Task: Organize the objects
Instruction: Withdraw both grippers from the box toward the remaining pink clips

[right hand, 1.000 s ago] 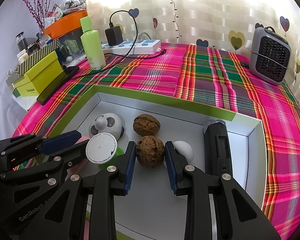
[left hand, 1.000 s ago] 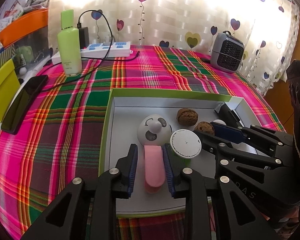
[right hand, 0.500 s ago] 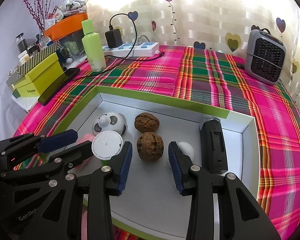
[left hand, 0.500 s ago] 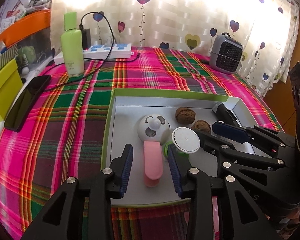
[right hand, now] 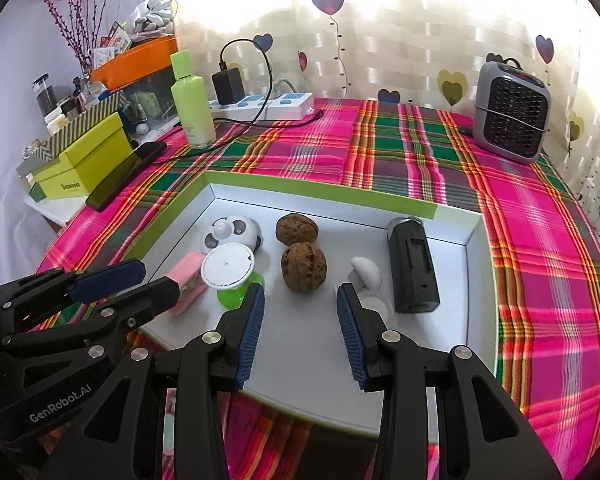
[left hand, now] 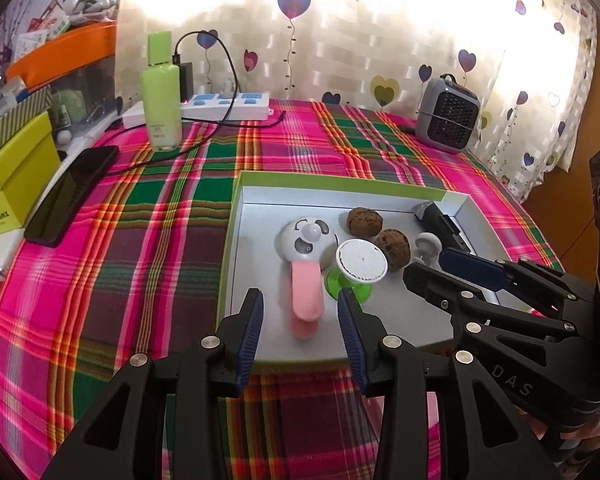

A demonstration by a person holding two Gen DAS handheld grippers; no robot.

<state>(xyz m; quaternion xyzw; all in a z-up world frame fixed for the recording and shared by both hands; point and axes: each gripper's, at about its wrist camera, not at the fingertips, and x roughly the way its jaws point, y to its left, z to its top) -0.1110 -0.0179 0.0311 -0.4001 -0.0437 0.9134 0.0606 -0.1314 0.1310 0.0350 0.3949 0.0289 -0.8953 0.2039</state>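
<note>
- Left gripper (left hand: pixel 300 322): jaws opening, pads clear of everything, nothing clamped; it sits at the bottom centre of the left wrist frame
- Pink-handled fan (left hand: pixel 306 276) lies flat in the tray (left hand: pixel 236 240), just past the left fingertips; the handle's near end falls inside the gap but touches no pad
- Fan's long axis runs straight up the frame, in line with the gripper's pointing line, round panda-face head at the far end
- Right gripper (right hand: pixel 300 324): jaws apart, empty, bottom centre of the right wrist frame
- Near walnut (right hand: pixel 304 266) sits just ahead of the right gripper's gap, slightly above it in frame and on its centreline; second walnut (right hand: pixel 297 229) is just behind it
- Green cup with white lid (right hand: pixel 230 272) stands just beside the right gripper's left pad, between the two grippers
- Black box (right hand: pixel 412 264) and white mushroom piece (right hand: pixel 366 270) lie right of the walnuts, the mushroom piece close by the right pad
- Judgement: everything small looks already in the tray; if any regrasp follows, left is nearer for the fan, right for the walnut, each by going straight forward
</note>
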